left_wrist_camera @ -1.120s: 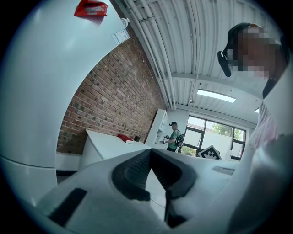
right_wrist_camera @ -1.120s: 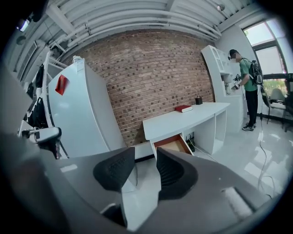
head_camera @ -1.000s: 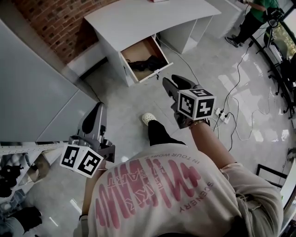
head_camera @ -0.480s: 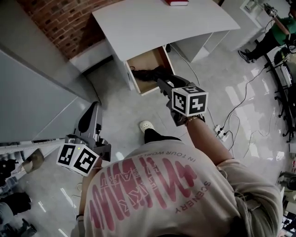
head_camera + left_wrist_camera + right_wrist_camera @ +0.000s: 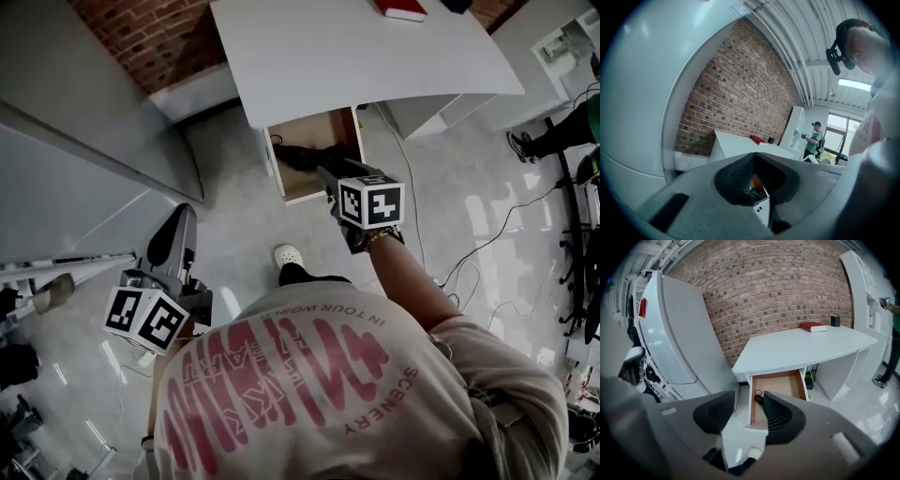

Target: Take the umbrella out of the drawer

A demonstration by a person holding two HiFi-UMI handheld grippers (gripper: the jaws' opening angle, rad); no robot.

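— Where is the task item?
— The umbrella (image 5: pixel 298 156) lies in the open drawer (image 5: pixel 323 129), upper centre of frame.
— And the grippers?
— The right gripper (image 5: pixel 326 176) is at the drawer's front; its jaws are apart, have just been opening, and grip nothing. The left gripper (image 5: pixel 178 217), lower left, has its jaws together.

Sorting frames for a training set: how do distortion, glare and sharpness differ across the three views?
Head view: sharp, with a soft sheen on the glossy floor. Right gripper view: strong fisheye with dark corners, the desk edge bows, yet the drawer and umbrella look crisp. Left gripper view: same fisheye, the window is blown out, the nearby shirt blurred.
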